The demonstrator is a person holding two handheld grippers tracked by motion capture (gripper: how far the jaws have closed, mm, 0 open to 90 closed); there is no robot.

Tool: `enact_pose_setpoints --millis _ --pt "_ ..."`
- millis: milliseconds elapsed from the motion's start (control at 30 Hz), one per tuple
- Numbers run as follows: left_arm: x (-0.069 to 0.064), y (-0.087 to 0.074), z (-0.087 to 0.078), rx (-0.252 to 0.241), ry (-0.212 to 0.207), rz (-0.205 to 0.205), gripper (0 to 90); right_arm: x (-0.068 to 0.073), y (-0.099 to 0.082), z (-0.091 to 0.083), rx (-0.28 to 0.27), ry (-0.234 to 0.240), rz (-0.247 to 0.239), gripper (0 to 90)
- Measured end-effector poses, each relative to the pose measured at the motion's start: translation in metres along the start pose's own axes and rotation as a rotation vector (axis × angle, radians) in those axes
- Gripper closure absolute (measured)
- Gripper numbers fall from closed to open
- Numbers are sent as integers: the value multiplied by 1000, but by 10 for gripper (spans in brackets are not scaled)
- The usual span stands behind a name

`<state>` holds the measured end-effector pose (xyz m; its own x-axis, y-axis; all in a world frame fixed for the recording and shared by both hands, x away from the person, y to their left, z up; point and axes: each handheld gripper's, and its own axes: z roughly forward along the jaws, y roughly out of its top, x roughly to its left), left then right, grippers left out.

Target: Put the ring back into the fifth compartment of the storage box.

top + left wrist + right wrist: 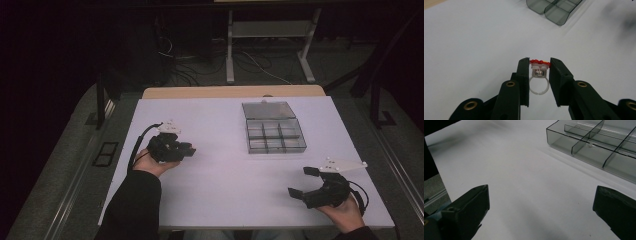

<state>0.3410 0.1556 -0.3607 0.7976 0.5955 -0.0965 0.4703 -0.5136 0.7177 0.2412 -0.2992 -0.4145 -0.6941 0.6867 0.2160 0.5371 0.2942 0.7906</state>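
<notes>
In the left gripper view my left gripper is shut on a small plastic ring with a clear band and a red beaded top, held above the white table. From above, the left gripper hangs over the table's left part, pointing right. A smoky clear compartment box with its lid folded back lies right of centre. It also shows as the box at the top of the left gripper view and the box at the upper right of the right gripper view. My right gripper stands open near the front right, with nothing between its jaws.
The white table top has a wooden strip along its far edge. Beyond it stand a desk frame and cables on a dark floor. A black post rises at the table's far left corner.
</notes>
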Motion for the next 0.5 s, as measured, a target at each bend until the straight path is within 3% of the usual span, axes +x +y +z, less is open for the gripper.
enact_pose_setpoints --millis 500 --pt "-3 23 6 -26 -19 32 693 -2 0 0 -4 0 5 3"
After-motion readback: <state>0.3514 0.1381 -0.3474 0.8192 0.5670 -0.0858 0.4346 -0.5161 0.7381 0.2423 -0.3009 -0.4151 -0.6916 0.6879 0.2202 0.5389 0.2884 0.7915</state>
